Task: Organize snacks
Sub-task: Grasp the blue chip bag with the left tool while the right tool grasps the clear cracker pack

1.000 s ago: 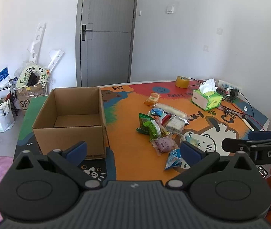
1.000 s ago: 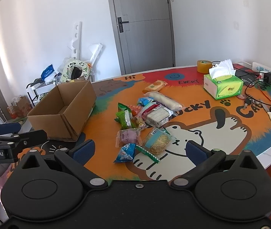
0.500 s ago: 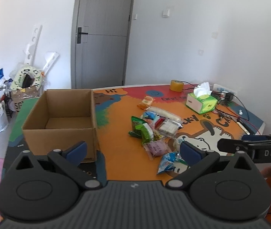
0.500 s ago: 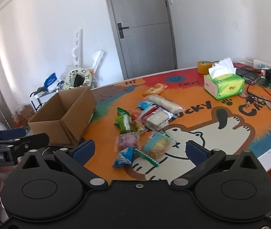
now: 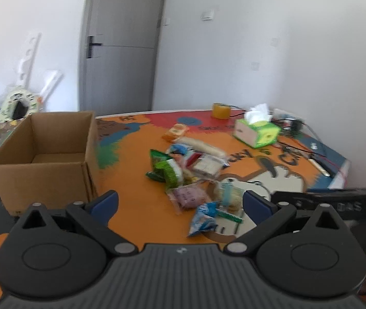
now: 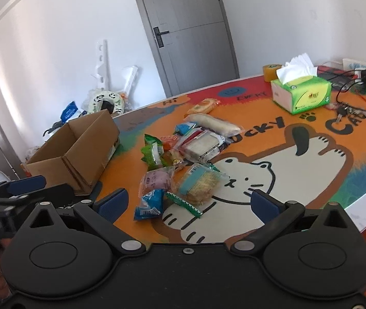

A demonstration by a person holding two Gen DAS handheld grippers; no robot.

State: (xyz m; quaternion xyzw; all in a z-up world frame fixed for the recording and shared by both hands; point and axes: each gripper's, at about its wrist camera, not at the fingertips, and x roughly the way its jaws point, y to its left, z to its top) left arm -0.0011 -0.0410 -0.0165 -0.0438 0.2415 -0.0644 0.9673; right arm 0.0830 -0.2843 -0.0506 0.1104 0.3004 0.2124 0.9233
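The snack packets [image 6: 183, 159] lie in a loose heap near the middle of the table [image 6: 311, 170], on the orange part of its printed cat mat, none of them lifted or boxed. Closest to the near edge is a blue packet [image 6: 150, 204], touching a pink-purple one [image 6: 154, 181] behind it and a clear pack of pale crackers [image 6: 201, 184] to its right. Farther back sit 2 green packets [image 6: 153, 153], a clear-wrapped white bar [image 6: 202, 145] and a long pale roll [image 6: 212, 124], with 1 orange packet [image 6: 203, 105] apart toward the far edge. The cardboard box [image 5: 44, 152] stands open and looks empty at the table's left side, well apart from the heap.

Compared with 1 second ago, both views have closed in on the table: the heap and the box fill more of each frame, and the left view is blurred, so that tool is moving. The packets themselves sit just as they did. I judge this to be the approach, with the sorting not yet begun.

The left gripper [image 5: 180, 202] is spread wide with nothing between its blue pads [image 5: 104, 202], aimed between the box and the heap. The right gripper [image 6: 188, 203] is equally spread and bare, its opening framing the blue packet and the crackers, which look like the likeliest 1st pick.

Beyond the heap, a green tissue box [image 6: 301, 92] and a roll of tape [image 6: 271, 72] sit by the far right corner among cables.
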